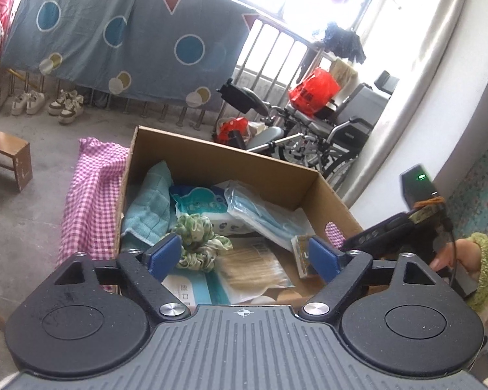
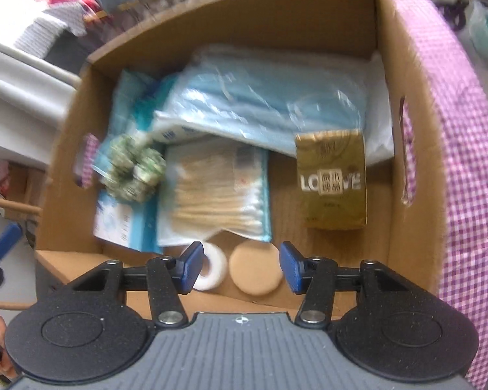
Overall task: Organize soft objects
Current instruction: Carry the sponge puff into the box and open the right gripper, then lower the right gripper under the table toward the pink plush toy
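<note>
An open cardboard box (image 1: pixel 218 159) (image 2: pixel 237 22) holds soft goods. In it lie a teal towel (image 1: pixel 148 204), a green floral scrunchie (image 1: pixel 200 239) (image 2: pixel 133 172), blue mask packs (image 1: pixel 263 214) (image 2: pixel 263 104), a cotton swab pack (image 1: pixel 250 268) (image 2: pixel 218 195), a gold tissue pack (image 2: pixel 332 182), a white tape roll (image 2: pixel 211 269) and a tan round puff (image 2: pixel 255 273). My left gripper (image 1: pixel 244 255) is open and empty above the box's near side. My right gripper (image 2: pixel 240 268) is open and empty, with the puff between its fingers' line, not touching.
The box sits on a pink checked cloth (image 1: pixel 91 201) (image 2: pixel 465 162). A wheelchair (image 1: pixel 325 130) and a red bag (image 1: pixel 312 91) stand behind the box. A wooden stool (image 1: pixel 6 156) and shoes (image 1: pixel 45 102) are at the left. A blue patterned sheet (image 1: pixel 114 35) hangs on the rail.
</note>
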The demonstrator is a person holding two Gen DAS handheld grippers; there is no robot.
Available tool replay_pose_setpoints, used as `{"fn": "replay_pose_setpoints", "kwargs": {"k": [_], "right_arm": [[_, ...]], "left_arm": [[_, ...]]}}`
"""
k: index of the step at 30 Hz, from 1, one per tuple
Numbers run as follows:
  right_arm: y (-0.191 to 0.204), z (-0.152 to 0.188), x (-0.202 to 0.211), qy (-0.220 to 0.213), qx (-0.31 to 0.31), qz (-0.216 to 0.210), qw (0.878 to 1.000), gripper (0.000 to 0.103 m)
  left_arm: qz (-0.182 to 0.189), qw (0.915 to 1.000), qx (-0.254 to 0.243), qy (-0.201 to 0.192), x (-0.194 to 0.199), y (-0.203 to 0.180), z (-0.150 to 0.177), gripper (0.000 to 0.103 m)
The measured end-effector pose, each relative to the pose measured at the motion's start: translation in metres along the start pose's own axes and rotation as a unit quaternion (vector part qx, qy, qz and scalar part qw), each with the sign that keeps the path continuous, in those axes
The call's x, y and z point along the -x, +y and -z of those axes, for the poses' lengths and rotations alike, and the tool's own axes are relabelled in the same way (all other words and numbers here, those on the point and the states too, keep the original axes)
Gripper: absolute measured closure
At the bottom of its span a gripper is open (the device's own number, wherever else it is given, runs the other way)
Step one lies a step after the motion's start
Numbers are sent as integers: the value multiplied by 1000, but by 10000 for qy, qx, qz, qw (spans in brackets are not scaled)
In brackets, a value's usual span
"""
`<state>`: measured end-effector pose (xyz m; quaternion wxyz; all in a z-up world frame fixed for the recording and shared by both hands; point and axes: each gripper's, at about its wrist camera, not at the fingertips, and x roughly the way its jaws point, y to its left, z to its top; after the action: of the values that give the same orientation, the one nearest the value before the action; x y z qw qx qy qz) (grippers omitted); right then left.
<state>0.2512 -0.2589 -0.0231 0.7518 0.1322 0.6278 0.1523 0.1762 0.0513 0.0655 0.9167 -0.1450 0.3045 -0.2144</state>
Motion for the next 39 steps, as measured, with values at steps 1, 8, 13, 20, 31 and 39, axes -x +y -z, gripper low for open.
{"fn": "replay_pose_setpoints", "kwargs": {"k": [1, 8, 13, 20, 31, 39], "right_arm": [[3, 3, 8, -161, 50, -17, 9999, 49], [9, 66, 90, -1478, 65, -473, 9879, 47], [2, 128, 136, -2169, 87, -492, 9749, 42], [-20, 208, 176, -2864, 72, -504, 9568, 42], [-83, 299, 205, -3810, -218, -884, 9201, 37], [-142, 342, 202, -4033, -858, -972, 9058, 37]], "left_arm": [[-23, 10000, -29, -13, 4, -3, 1, 10], [27, 9994, -350, 24, 34, -30, 9, 2], [123, 9978, -558, 332, 42, -61, 20, 2], [491, 9892, -1025, 922, 48, -115, 59, 1], [1064, 8968, -1703, 3943, -100, -182, 213, 6], [51, 8456, -3196, 4276, -184, -200, 297, 14]]}}
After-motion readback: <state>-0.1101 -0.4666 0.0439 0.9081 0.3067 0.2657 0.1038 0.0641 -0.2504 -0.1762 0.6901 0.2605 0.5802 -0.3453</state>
